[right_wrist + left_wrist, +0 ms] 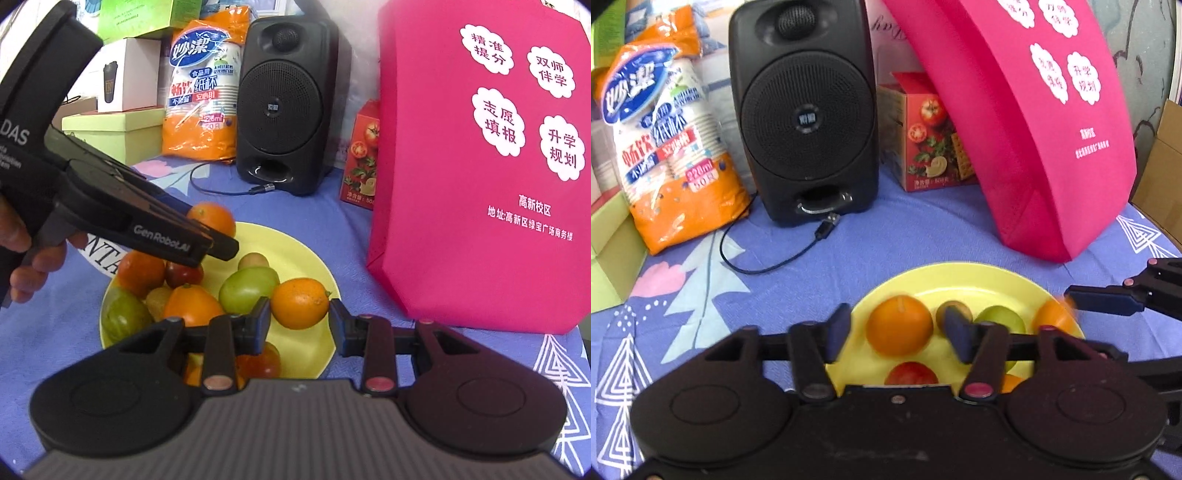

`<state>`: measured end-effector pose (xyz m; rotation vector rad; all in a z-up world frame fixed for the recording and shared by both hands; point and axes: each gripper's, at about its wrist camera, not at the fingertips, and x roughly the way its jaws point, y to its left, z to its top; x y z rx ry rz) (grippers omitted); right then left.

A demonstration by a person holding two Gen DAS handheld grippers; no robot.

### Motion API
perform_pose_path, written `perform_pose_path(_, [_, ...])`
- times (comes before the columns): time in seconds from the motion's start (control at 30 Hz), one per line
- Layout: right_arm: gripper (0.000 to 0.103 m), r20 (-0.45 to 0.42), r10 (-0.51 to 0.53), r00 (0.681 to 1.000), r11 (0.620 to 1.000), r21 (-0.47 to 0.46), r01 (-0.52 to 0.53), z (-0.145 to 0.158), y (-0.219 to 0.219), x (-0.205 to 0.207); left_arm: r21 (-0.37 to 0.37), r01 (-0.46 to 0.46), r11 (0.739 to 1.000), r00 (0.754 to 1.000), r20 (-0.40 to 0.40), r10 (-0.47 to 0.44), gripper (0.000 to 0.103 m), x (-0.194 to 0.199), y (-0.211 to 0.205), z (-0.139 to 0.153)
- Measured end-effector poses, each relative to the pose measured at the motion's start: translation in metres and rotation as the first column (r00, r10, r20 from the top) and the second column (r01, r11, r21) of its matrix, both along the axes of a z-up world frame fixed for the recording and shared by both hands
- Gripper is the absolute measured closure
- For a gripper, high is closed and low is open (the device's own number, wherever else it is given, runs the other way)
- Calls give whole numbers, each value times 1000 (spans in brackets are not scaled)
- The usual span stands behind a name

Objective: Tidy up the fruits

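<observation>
A yellow plate (960, 280) (295, 251) on the blue cloth holds several fruits: oranges, green fruits, red ones and a small kiwi (253, 259). My left gripper (899, 332) is open, its fingers on either side of an orange (899, 325) over the plate. In the right wrist view the left gripper (218, 243) hangs over the plate's far left with that orange (212, 218) beside it. My right gripper (300, 317) has its fingers on both sides of another orange (300, 302) at the plate's right rim and seems to touch it. This orange shows blurred in the left wrist view (1054, 314).
A pink bag (1015, 129) (480, 166) leans just behind and right of the plate. A black speaker (805, 110) (284, 107) with a loose cable (775, 262), an orange paper-cup pack (668, 147), a red cracker box (931, 140) and green boxes (114, 125) stand behind.
</observation>
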<state>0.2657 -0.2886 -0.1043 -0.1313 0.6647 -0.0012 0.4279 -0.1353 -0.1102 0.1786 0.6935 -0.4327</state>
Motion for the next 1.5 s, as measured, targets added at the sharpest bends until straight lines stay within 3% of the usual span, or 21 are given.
perform_pose_path(0.2, [63,26,-4,1000,1000,-10,4,7,7,-8,-25,-35,999,999,11,36,31,-15,10,8])
perform_pose_path(0.4, [38,93,-63,994,997,57,58,27,14,-35,-78,-112,991,992,44,116,3,-49,27,29])
perform_pose_path(0.5, [28,114,-106,988,991,94,96,37,19,-51,-95,-143,985,987,54,148,0,-68,35,40])
perform_pose_path(0.57, [13,127,-146,981,985,106,133,44,22,-62,-106,-161,981,984,61,168,0,-81,41,47])
perform_pose_path(0.67, [0,130,-207,970,975,111,193,55,29,-80,-125,-181,975,979,68,191,0,-102,51,57])
perform_pose_path(0.97, [0,94,-390,916,920,93,382,84,57,-132,-183,-237,954,963,89,256,0,-186,88,80])
perform_pose_path(1.1, [0,104,-363,926,926,148,346,89,71,-159,-168,-249,954,954,129,271,0,-230,97,81])
perform_pose_path(1.23, [0,92,-347,933,934,129,334,83,88,-178,-134,-261,956,947,158,281,0,-266,103,77])
perform_pose_path(1.5, [0,39,-334,942,938,108,328,65,113,-207,-150,-289,946,941,139,309,0,-326,122,56])
